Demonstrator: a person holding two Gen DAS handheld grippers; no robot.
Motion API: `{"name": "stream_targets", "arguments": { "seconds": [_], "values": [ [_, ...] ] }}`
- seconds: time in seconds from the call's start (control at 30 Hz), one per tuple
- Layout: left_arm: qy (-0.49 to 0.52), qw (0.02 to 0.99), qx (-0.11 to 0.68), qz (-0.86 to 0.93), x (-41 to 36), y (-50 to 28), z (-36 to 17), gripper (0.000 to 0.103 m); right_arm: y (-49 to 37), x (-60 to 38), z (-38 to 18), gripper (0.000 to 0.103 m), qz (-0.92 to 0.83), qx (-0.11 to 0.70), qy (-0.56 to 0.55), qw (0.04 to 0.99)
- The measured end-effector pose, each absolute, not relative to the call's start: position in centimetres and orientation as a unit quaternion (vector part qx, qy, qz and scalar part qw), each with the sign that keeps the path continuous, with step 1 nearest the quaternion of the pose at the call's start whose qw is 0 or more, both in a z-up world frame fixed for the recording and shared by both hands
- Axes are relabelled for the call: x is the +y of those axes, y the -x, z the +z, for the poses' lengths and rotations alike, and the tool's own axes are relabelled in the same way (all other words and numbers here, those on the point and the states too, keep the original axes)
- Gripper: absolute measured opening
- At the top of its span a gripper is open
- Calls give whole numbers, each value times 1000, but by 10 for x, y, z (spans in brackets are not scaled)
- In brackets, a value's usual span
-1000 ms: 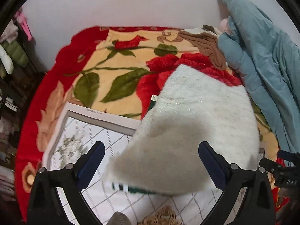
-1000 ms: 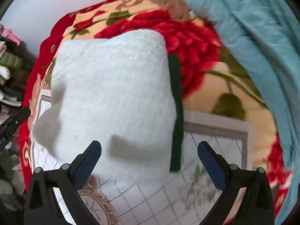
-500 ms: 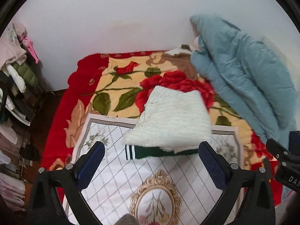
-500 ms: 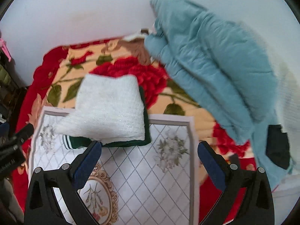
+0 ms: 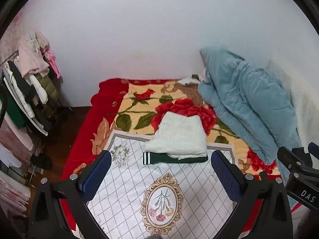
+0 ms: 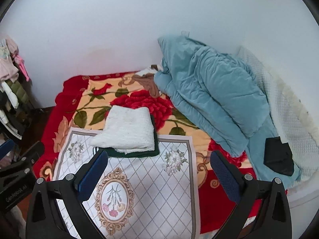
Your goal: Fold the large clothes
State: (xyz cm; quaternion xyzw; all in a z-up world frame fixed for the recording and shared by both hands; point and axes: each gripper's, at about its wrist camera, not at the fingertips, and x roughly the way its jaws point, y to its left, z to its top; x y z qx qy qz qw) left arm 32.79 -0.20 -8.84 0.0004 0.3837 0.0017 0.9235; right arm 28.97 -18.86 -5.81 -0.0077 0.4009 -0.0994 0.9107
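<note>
A fluffy white sweater [image 5: 179, 135] is folded into a neat, thick bundle and lies flat on the bed. Under it is a folded dark green garment [image 5: 173, 158] with white stripes on its left end, and it peeks out along the front and right side. The pile sits on the far edge of a white mat [image 5: 159, 189] with a flower picture.

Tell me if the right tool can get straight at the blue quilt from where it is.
Probably yes. The right tool is open and holds nothing, and the quilt lies uncovered ahead to its right, with only bare blanket between them. It would need to move forward.
</note>
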Motion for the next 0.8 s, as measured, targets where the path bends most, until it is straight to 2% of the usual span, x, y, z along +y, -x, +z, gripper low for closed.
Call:
{"name": "stream_targets", "arguments": {
  "seconds": [0.23,0.5,0.8],
  "values": [
    [2,935,354,15,-2,-288,-55,102,-236,-186,-13,103,-93,367,10,925],
    [2,939,342,29,1,-260,-41,102,-196,-182,20,103,-88,340,18,936],
    [10,942,332,38,3,-240,-34,102,-179,-179,31,103,-81,329,23,940]
  ]
}}
